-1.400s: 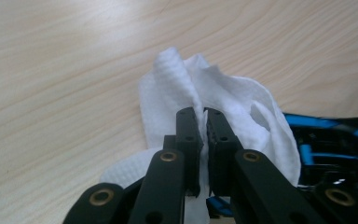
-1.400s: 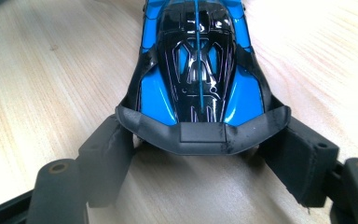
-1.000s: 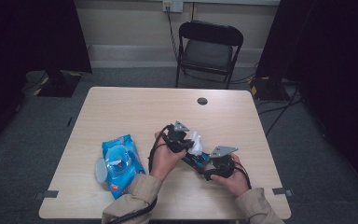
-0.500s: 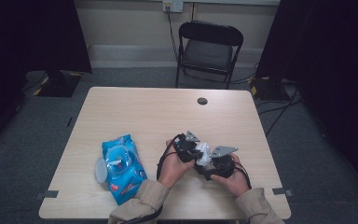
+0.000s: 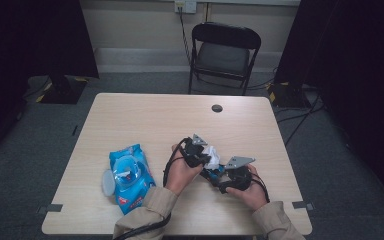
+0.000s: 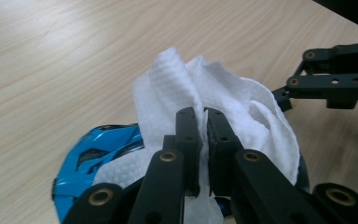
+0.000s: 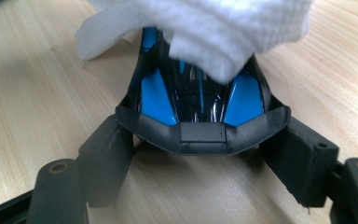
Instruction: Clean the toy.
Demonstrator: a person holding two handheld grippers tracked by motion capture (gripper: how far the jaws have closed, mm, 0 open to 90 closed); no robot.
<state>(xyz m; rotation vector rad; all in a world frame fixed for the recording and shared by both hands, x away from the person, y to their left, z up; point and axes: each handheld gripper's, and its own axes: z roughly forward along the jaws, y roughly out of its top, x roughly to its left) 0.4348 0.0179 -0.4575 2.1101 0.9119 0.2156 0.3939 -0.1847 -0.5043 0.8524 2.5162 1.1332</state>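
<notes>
A: What occupies each gripper?

B: The left gripper (image 6: 204, 140) has its jaws pressed together on a white wipe (image 6: 223, 98), pinching a fold of it. The right gripper (image 7: 200, 163) has its jaws spread wide around the rear of a blue-and-black toy car (image 7: 198, 98), clamping it at both sides.

A: Where do these things lie?

B: On the desk (image 5: 145, 120), near the front edge and right of centre, as the high view shows: the toy car (image 5: 213, 174) sits between the two hands, with the wipe (image 5: 211, 154) bunched on its far side. In the right gripper view the wipe (image 7: 205, 28) drapes over the car's far end, touching the bodywork.

A: And the blue packet?

B: The wipe pack (image 5: 129, 175) rests to the left, near the front edge, well apart from the car, with its round lid open.

A: How far along is the work?

B: Judged midway. A wipe is out of the pack and the car is held steady, with the wipe on it. The near end of the car shows uncovered, so wiping seems to remain there; the pack is also not yet closed.
</notes>
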